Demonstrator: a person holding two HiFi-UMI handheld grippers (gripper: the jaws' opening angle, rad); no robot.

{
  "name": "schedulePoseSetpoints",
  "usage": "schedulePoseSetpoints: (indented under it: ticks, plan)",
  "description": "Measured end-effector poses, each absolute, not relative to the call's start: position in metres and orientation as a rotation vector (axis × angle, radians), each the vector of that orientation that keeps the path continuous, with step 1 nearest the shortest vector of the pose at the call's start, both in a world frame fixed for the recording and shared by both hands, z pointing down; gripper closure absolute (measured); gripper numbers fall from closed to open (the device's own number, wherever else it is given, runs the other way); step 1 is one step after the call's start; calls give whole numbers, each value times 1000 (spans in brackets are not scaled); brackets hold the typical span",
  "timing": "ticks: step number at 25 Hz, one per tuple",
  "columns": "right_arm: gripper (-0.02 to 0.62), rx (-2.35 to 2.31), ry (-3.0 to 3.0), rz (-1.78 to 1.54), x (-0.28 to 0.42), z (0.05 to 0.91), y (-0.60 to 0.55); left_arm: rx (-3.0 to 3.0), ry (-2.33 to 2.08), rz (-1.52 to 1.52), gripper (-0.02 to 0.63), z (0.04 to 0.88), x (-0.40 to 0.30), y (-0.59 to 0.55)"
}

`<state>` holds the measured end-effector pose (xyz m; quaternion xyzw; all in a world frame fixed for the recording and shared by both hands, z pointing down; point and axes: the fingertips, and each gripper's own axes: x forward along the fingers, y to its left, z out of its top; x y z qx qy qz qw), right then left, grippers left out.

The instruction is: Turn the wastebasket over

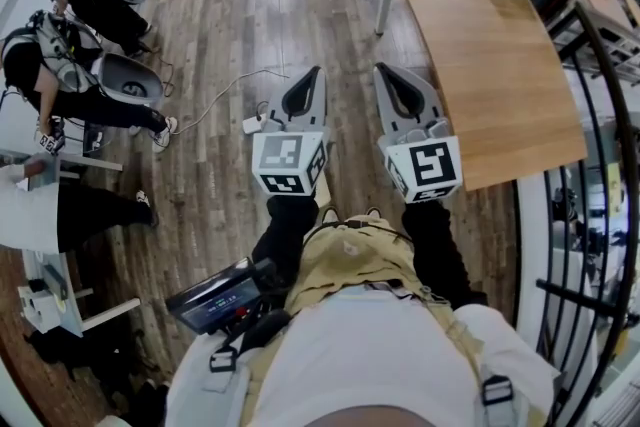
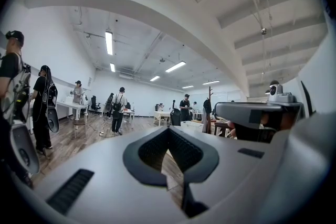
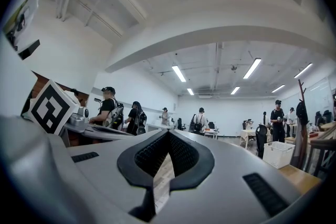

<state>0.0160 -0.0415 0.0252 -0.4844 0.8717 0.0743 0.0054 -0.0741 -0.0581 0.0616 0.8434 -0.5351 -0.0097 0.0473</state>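
Both pairs of jaws are pressed together with nothing between them. On the left gripper (image 2: 168, 129) the two dark ribbed pads meet at their tips, and only a strip of floor shows through the slot below them. On the right gripper (image 3: 168, 132) the pads meet in the same way, closed on air.

In the head view the two grippers are held level and side by side in front of the person's body, a little apart from each other. Each has its marker cube (image 1: 288, 163) turned toward the person. Black sleeves (image 1: 285, 230) run back from them to a tan vest (image 1: 350, 260), and a screen device (image 1: 215, 300) hangs at the person's left hip.

White and perforated, the wastebasket (image 3: 278, 153) appears to stand open side up on the far end of a wooden table (image 1: 490, 65), ahead and to the right of the right gripper. It is well apart from both grippers, and neither touches it.

Below the grippers lies a wood-plank floor (image 1: 250, 15), crossed by a white cable (image 1: 215, 100). At the left of the head view several people (image 1: 60, 85) stand near white desks. A black railing (image 1: 600, 165) curves along the right edge.
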Motion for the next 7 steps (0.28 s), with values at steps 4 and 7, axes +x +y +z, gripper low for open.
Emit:
schedulePoseSetpoints:
  ticks: [4,7]
  plan:
    - [575,-1516,2733,235,14,26,-40,2565,-1630,-29,606,62,-77,-57]
    - [575,-1519,2733,239,15,28,-39,2564,-1629,-25,605,64,-76,-56]
